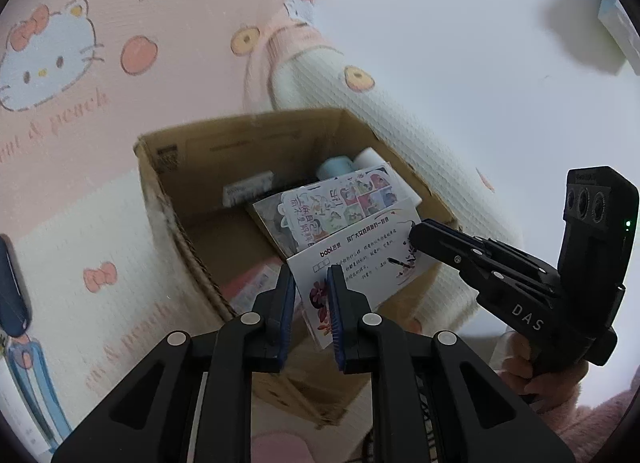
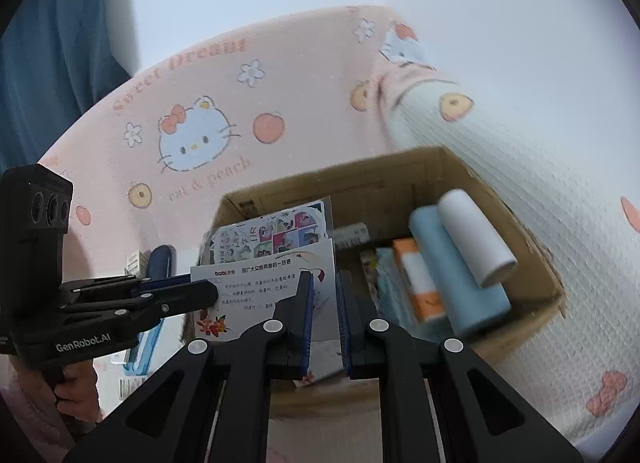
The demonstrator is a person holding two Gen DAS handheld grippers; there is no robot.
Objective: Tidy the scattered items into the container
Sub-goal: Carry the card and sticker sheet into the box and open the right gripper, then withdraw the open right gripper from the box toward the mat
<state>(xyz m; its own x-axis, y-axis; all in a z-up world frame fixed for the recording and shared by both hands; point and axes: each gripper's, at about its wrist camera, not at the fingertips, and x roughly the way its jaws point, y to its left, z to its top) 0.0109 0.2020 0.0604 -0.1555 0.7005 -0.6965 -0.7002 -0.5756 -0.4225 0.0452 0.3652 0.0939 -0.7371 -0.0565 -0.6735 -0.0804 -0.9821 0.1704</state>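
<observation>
Both the left gripper (image 1: pixel 311 315) and right gripper (image 2: pixel 324 319) pinch the white card (image 1: pixel 356 263) over the cardboard box (image 1: pixel 168 191) ahead, on a pink kitty blanket (image 1: pixel 80 111).

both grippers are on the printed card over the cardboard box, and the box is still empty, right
Not empty. The right wrist view shows the cardboard box already holding a white roll, a blue roll and an orange-and-white item. The rest holds: left gripper and right gripper both meet the printed card over the box.
</observation>
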